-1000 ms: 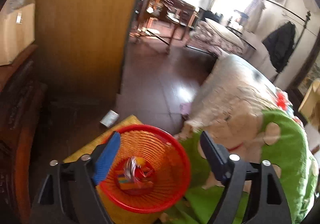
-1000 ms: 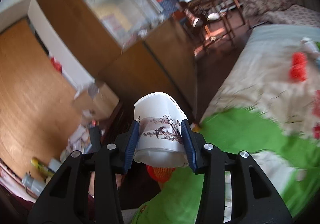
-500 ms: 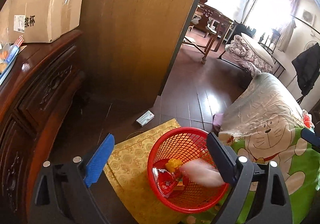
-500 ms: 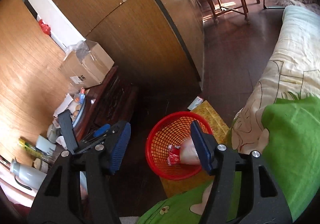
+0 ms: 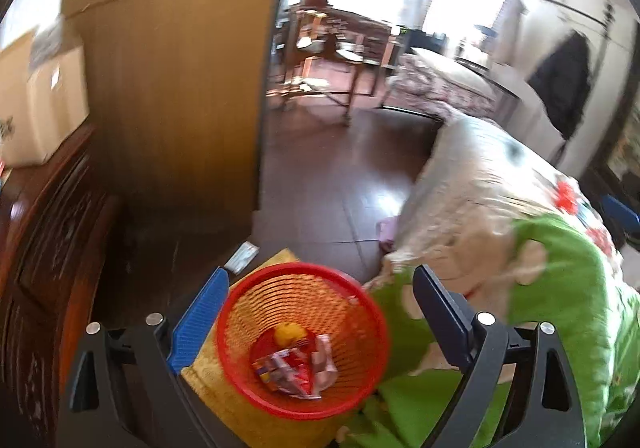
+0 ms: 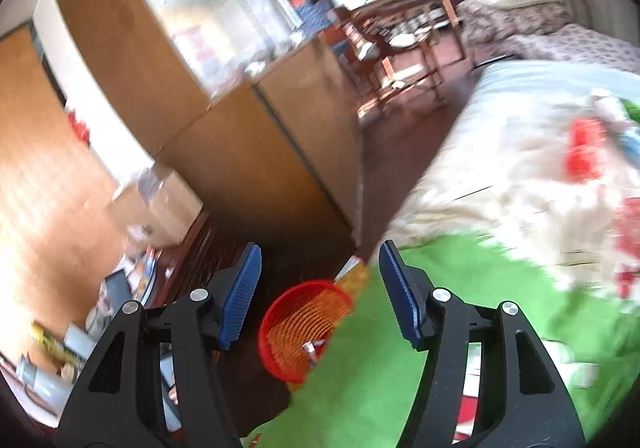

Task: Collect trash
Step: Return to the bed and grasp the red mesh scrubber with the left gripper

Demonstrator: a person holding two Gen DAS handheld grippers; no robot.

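A red mesh basket (image 5: pixel 240 352) stands on a yellow mat on the floor beside the bed. Inside it lie colourful wrappers (image 5: pixel 292 368) and a yellow piece (image 5: pixel 290 332); the white paper cup is not clearly visible. My left gripper (image 5: pixel 320 304) is open and empty, hovering over the basket. The basket also shows in the right wrist view (image 6: pixel 288 332), below and between the fingers of my right gripper (image 6: pixel 320 288), which is open and empty above the green blanket's edge. Red items (image 6: pixel 586 152) lie blurred on the bed.
A bed with a green and cream cartoon blanket (image 5: pixel 560 288) fills the right. A dark wooden dresser (image 5: pixel 48 248) with a cardboard box (image 5: pixel 40 108) stands left, a tall wooden cabinet (image 5: pixel 180 100) behind. A small packet (image 5: pixel 241 257) lies on the dark floor.
My right gripper opened and dropped the white paper cup into the red basket, then lifted and swung towards the bed. The left gripper stayed open over the basket. Both views are blurred by motion.
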